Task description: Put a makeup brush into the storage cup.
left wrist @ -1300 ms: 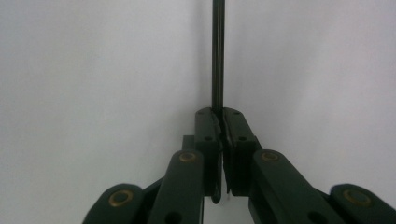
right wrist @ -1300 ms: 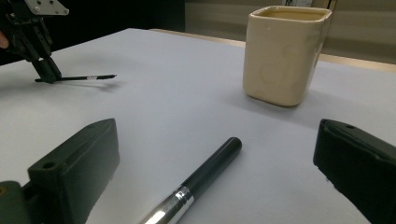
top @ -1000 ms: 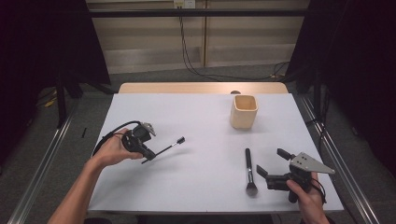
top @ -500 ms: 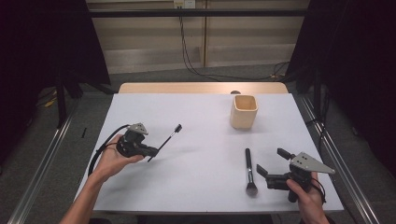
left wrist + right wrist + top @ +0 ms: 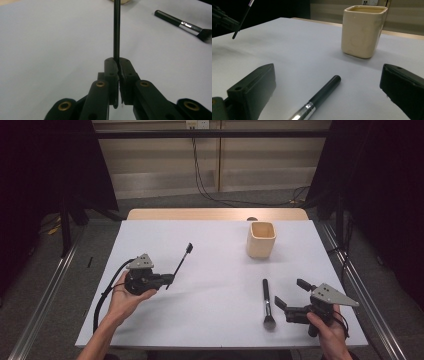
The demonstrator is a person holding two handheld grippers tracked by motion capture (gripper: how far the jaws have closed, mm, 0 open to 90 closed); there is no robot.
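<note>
Left hand-held gripper (image 5: 169,279) clamps thin brush (image 5: 181,260) w/ tip raised

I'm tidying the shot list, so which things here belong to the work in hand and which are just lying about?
In the job:
- thin black stick-handled brush, clamped in the left gripper
- cream square ceramic cup, probably its destination
- thick black makeup brush with silver ferrule, before the open right gripper

Lying about:
- black cables on the floor behind the white table

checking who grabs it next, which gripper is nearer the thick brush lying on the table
Right. The right gripper sits just beside the thick brush, jaws open toward it. The left gripper is across the table, shut on a thin brush.
</note>
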